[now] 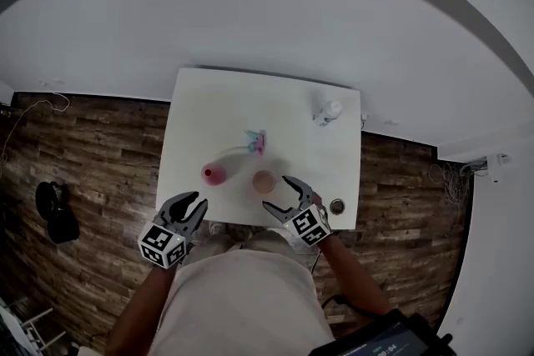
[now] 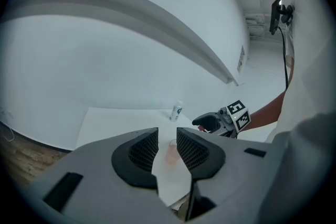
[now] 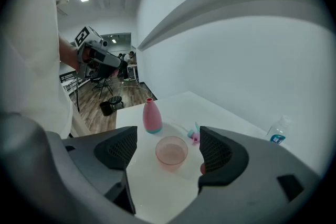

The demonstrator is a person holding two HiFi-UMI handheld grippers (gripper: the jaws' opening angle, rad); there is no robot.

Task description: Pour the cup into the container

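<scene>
A clear cup point(image 1: 264, 181) with pinkish contents stands near the front of the white table point(image 1: 209, 112). Left of it is a pink bottle-shaped container point(image 1: 214, 174). My right gripper point(image 1: 279, 194) is open just in front of the cup. In the right gripper view the cup point(image 3: 171, 152) sits ahead between the wide jaws of that gripper point(image 3: 168, 135), untouched, with the pink container point(image 3: 152, 116) behind it to the left. My left gripper point(image 1: 185, 206) hangs at the table's front left edge. Its jaws point(image 2: 167, 136) stand a little apart with nothing between them, and the cup point(image 2: 172, 152) shows far off through the gap.
A small water bottle point(image 1: 328, 112) stands at the back right of the table. A pink and teal object point(image 1: 256, 142) lies behind the cup. A small dark round thing point(image 1: 337, 205) sits at the front right corner. Wood floor surrounds the table and a white wall is behind it.
</scene>
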